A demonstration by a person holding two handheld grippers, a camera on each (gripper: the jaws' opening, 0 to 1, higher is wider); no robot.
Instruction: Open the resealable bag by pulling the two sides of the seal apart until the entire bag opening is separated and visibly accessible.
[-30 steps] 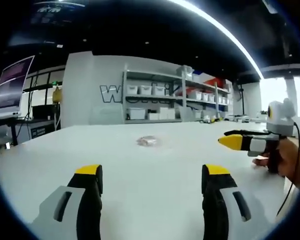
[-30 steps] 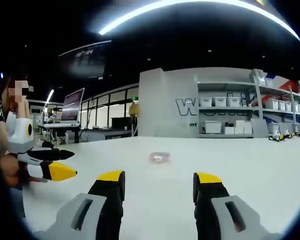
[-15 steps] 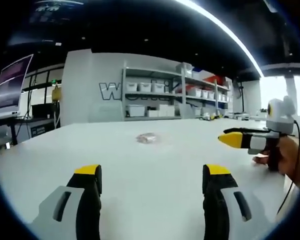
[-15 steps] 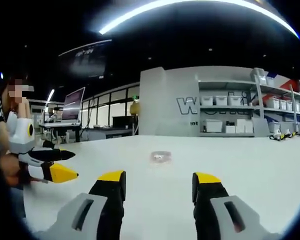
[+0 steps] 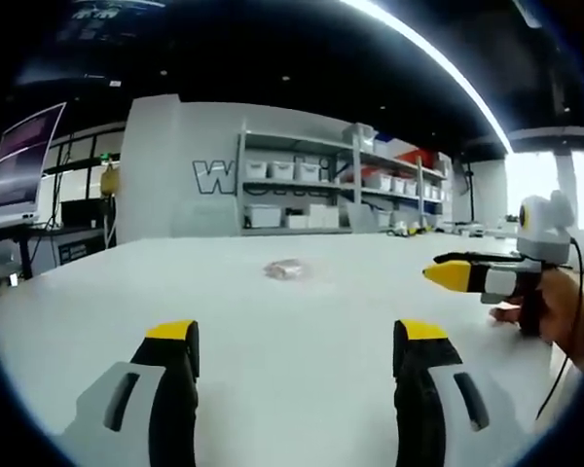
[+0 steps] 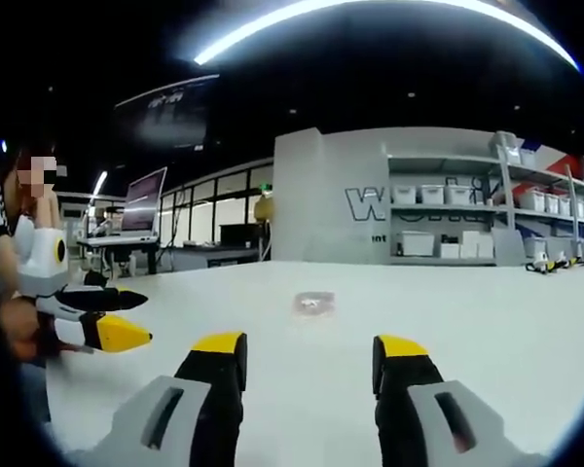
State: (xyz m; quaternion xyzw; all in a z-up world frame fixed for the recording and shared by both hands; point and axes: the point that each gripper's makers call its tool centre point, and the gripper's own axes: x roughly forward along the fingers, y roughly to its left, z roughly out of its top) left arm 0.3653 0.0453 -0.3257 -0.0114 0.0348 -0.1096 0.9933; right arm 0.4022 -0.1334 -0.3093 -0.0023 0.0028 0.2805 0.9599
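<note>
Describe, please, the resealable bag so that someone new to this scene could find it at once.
Start at the wide white table in front of the grey storage shelves. Out near its middle, ahead of both grippers, lies a small flat clear plastic bag. It is the lone thing lying on that stretch of tabletop, pale and see-through.

The desk has a smooth, matt white top. On it the bag looks like thin clear plastic film with a faint sheen. The left gripper has matt black jaws with yellow tips and grey plastic shells. The right gripper shows the same matt plastic.
</note>
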